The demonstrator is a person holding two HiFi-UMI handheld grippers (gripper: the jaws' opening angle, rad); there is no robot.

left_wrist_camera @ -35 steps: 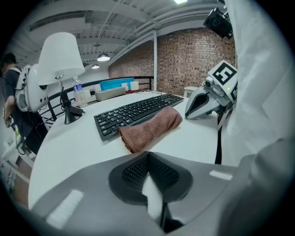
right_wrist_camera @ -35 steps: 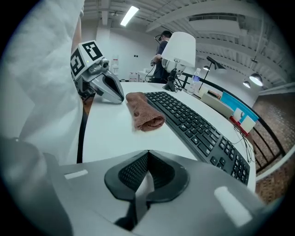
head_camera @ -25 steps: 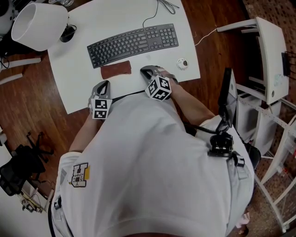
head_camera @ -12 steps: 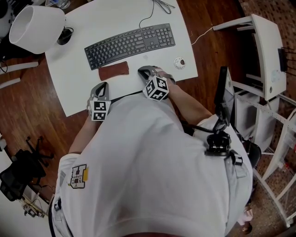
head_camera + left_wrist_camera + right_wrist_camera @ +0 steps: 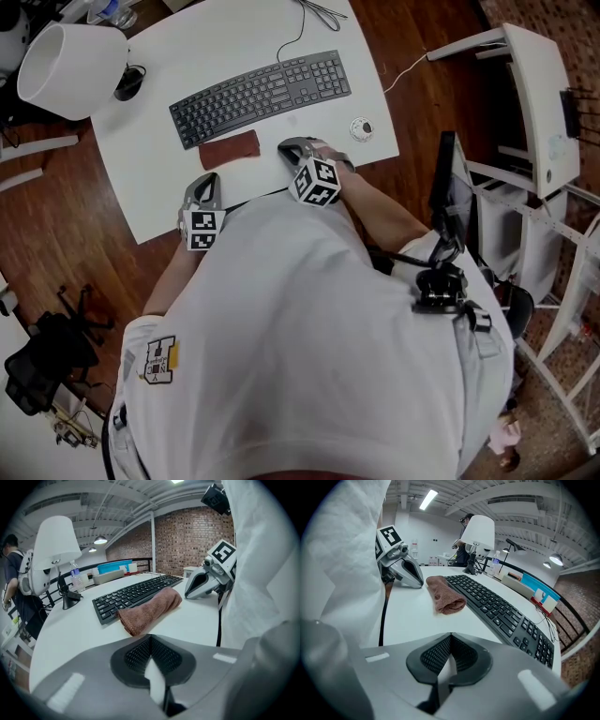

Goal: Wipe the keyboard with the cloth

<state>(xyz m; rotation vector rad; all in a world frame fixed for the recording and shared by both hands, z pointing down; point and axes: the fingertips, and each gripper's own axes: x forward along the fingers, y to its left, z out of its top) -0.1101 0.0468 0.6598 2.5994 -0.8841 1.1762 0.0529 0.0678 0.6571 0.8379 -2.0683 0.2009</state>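
On a white table (image 5: 155,173) over dark wooden floor (image 5: 56,220), the folded brown cloth (image 5: 230,149) lies along the black keyboard (image 5: 261,94)'s near side, toward the table's near edge, where left gripper (image 5: 210,178) and right gripper (image 5: 286,146) are clenched, empty.

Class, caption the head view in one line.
Both shut, left gripper and right gripper poised near the brown cloth beside the keyboard.

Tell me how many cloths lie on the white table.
1. The brown cloth lies folded on the table, beside the near edge of the keyboard. The person's body hides the table's near edge, so another may be hidden.
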